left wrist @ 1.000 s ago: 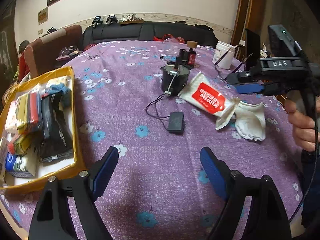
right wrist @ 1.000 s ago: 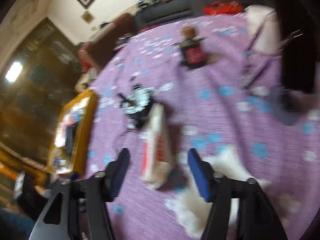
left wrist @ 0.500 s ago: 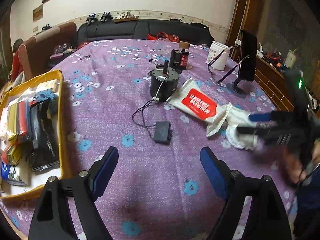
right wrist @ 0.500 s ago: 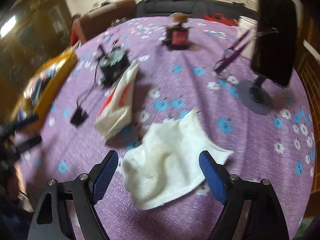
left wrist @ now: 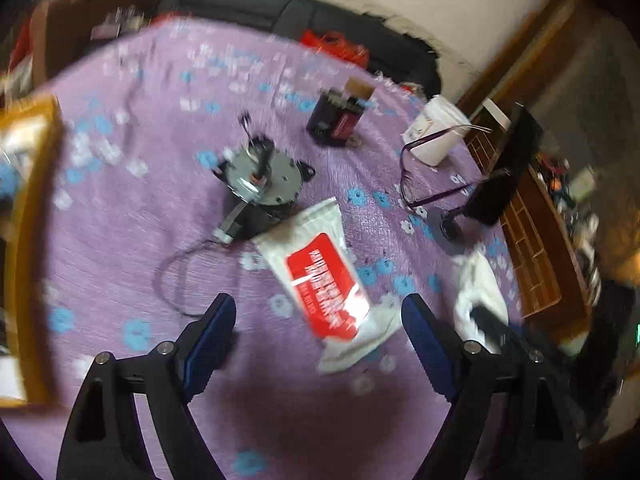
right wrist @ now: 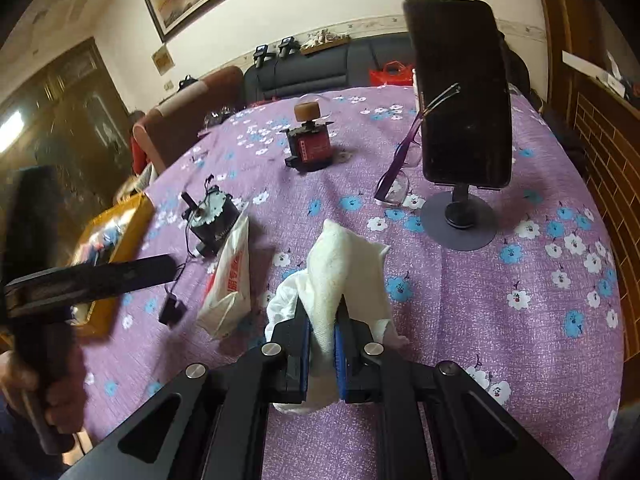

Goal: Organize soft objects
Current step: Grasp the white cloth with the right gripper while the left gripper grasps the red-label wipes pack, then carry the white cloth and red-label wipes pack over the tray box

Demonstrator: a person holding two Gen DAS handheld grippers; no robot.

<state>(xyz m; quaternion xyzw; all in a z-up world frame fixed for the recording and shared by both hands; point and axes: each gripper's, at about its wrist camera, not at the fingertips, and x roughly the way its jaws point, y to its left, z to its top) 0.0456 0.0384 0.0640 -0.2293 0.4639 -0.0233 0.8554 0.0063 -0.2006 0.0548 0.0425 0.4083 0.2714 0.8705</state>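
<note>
A white towel (right wrist: 340, 256) lies bunched on the purple flowered tablecloth. My right gripper (right wrist: 320, 316) is shut on its near fold, and the blue pads pinch the cloth. In the left wrist view the towel (left wrist: 478, 284) shows at the right with a dark finger on it. A white wipes pack with a red label (left wrist: 324, 280) lies left of the towel (right wrist: 230, 280). My left gripper (left wrist: 318, 304) hangs open over the pack's near end, with nothing between its pads. That view is blurred by motion.
A yellow tray (right wrist: 120, 236) of packets sits at the table's left edge. Also on the table are a small motor (left wrist: 260, 180) with a cable, a black adapter (right wrist: 172, 310), a red-black device (right wrist: 310, 146), purple glasses (right wrist: 396, 184), a phone on a stand (right wrist: 464, 92) and a white cup (left wrist: 436, 136).
My right gripper came down over the towel and closed on it. My left gripper swung right and rolled, from facing the tray side to over the wipes pack.
</note>
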